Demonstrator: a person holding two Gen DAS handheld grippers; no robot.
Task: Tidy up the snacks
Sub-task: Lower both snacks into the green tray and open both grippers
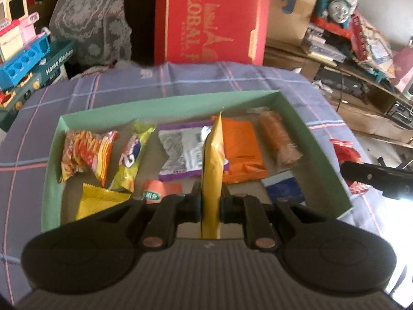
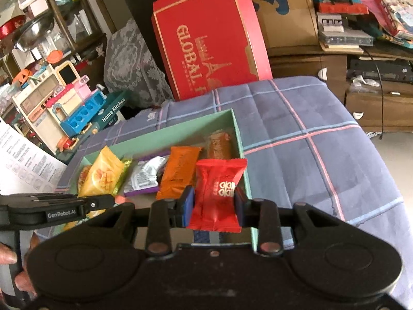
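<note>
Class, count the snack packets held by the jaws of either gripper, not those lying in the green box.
2: a yellow packet in the left gripper, a red packet in the right gripper.

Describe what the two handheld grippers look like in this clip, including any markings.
Both grippers are matte black plastic. The right gripper has blue pads on its fingers, copper-coloured pivot pins, rounded side lobes and a ribbed body. The left gripper matches it; its side carries white GenRobot.AI lettering. No cables or sleeves are visible.
</note>
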